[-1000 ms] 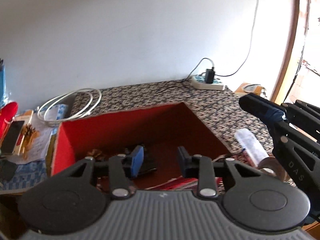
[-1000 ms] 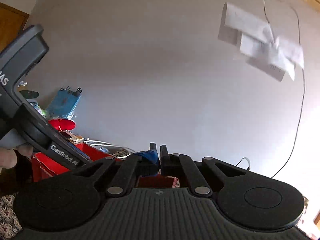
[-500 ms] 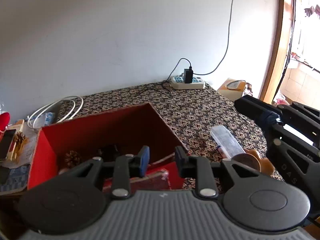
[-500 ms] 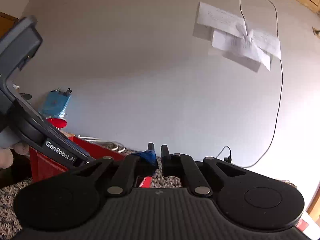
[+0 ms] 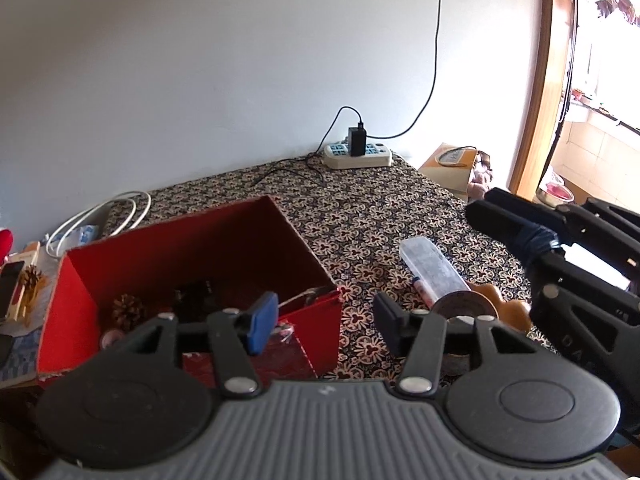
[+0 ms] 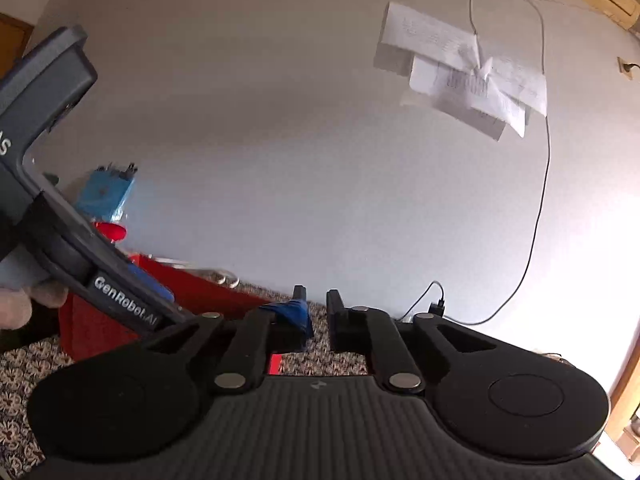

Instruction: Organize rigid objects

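A red open box [image 5: 188,256] stands on the patterned table and holds a pine cone [image 5: 127,311] and dark items. To its right lie a clear plastic case [image 5: 434,270], a round tape roll [image 5: 464,308] and a brown wooden piece [image 5: 508,312]. My left gripper [image 5: 324,320] is open and empty above the box's near right corner. My right gripper [image 6: 316,312] is nearly shut with a small gap and empty, tilted up toward the wall; it shows at the right of the left wrist view [image 5: 520,232]. The red box also shows in the right wrist view [image 6: 192,300].
A white power strip [image 5: 358,155] with a black charger sits at the table's far edge by the wall. A coiled white cable [image 5: 100,216] and small clutter lie left of the box. A cardboard box [image 5: 450,164] stands beyond the table's right side.
My left gripper has pulled back and swung right, away from inside the box, and its jaws have opened wider. The right gripper has turned slightly right; its jaws have parted a little.
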The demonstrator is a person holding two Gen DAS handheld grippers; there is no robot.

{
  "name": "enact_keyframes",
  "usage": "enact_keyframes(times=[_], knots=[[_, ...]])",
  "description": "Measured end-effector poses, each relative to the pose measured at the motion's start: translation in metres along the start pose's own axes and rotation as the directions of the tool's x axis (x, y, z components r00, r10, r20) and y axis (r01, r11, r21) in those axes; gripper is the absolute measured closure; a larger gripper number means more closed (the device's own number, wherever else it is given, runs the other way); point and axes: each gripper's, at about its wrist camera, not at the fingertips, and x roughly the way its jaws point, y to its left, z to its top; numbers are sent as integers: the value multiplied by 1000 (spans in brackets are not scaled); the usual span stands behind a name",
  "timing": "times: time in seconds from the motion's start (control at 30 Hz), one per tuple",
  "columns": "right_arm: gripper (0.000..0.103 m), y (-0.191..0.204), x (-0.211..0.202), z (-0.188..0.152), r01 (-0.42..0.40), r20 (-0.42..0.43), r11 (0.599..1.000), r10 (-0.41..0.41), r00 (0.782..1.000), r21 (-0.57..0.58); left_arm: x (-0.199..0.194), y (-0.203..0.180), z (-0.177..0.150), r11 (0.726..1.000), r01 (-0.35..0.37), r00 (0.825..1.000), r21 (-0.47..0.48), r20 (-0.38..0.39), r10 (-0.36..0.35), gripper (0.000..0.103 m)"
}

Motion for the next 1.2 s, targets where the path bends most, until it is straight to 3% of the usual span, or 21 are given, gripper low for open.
enact_keyframes(times=[0.1, 0.3, 0.37, 0.4, 0.53, 0.6, 0.67, 0.77, 0.87, 1.03, 1.2], knots=[[103, 9, -2, 0, 42, 10, 998, -42, 999, -45, 2, 3, 1, 1000, 8, 1000, 7, 2, -8, 48], [103, 24, -4, 0, 127, 10, 986, -126, 992, -111, -1, 8, 0, 998, 43, 999, 38, 19, -44, 58], [103, 27, -5, -1, 148, 9, 982, -148, 989, -120, 0, 10, -1, 998, 48, 999, 44, 18, -48, 73], [103, 28, -5, -2, 157, 9, 979, -157, 988, -126, 0, 11, 0, 998, 54, 998, 45, 17, -55, 75], [103, 33, -5, -8, 203, 9, 970, -203, 979, -131, -2, 13, -2, 994, 87, 996, 60, 25, -89, 76], [103, 26, -6, -11, 175, -38, 983, -178, 983, -56, -2, 13, -5, 991, 111, 993, 76, 26, -113, 73], [103, 9, -10, -12, 129, -97, 985, -118, 988, 115, 1, 12, -7, 987, 134, 991, 85, 13, -136, 49], [103, -16, -13, -18, 124, -169, 953, -79, 982, 277, 6, 5, -10, 981, 164, 986, 103, -5, -164, 49], [103, -41, -15, -26, 114, -218, 932, -38, 975, 345, 12, -6, -10, 978, 171, 985, 122, -22, -170, 48], [102, -82, -19, -36, 97, -299, 912, 29, 954, 399, 28, -28, -14, 974, 178, 983, 138, -76, -169, 44], [100, -106, -22, -52, 72, -367, 893, 108, 924, 443, 51, -54, -14, 975, 204, 972, 91, -139, -190, 42]])
